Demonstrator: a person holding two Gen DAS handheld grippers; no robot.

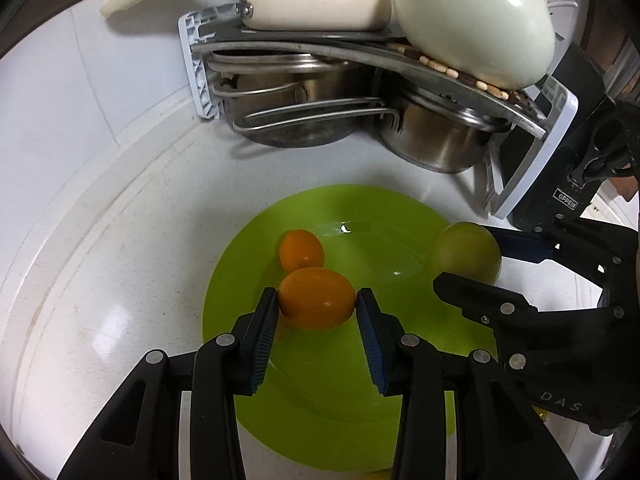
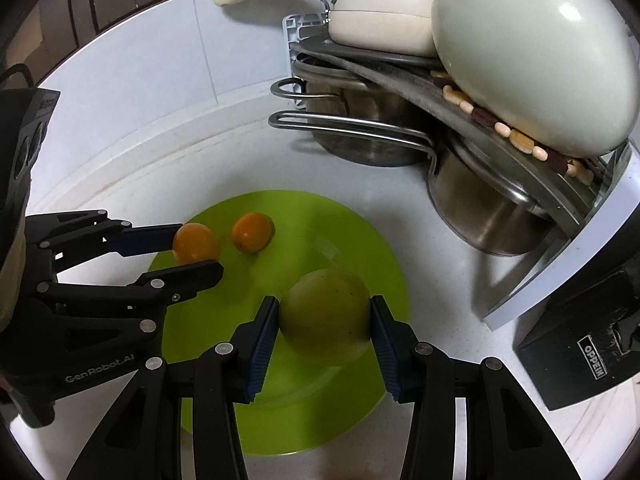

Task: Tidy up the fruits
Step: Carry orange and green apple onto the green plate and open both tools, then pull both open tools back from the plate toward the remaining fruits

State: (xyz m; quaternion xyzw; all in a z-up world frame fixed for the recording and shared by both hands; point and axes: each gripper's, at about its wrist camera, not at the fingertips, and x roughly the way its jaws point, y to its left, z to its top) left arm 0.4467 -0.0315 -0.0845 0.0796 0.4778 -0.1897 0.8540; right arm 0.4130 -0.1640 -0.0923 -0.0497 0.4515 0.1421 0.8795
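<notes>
Two kumquats show in the left wrist view: the left gripper (image 1: 316,306) pinches the nearer kumquat (image 1: 316,298) by its two ends, blue pads pressed against the skin, above the lime-green plate (image 1: 248,264). A second kumquat (image 1: 301,249) lies on the plate just behind it, very close or touching. At the plate's right edge the right gripper (image 1: 466,262) clamps a green fruit (image 1: 467,253). Behind the plate, on the white countertop (image 1: 120,240), stands a corner rack (image 1: 532,152) with steel pots (image 1: 436,140) beneath and a cream pan (image 1: 316,4) on top.

From the right wrist view, the right gripper (image 2: 325,326) squeezes the round green fruit (image 2: 325,320) between its pads, over the plate (image 2: 360,240). To the left, the left gripper (image 2: 196,250) pinches its kumquat (image 2: 196,243), and the loose kumquat (image 2: 252,233) sits on the plate just beside it. A pale green pot (image 2: 536,52) leans on the rack at upper right.
</notes>
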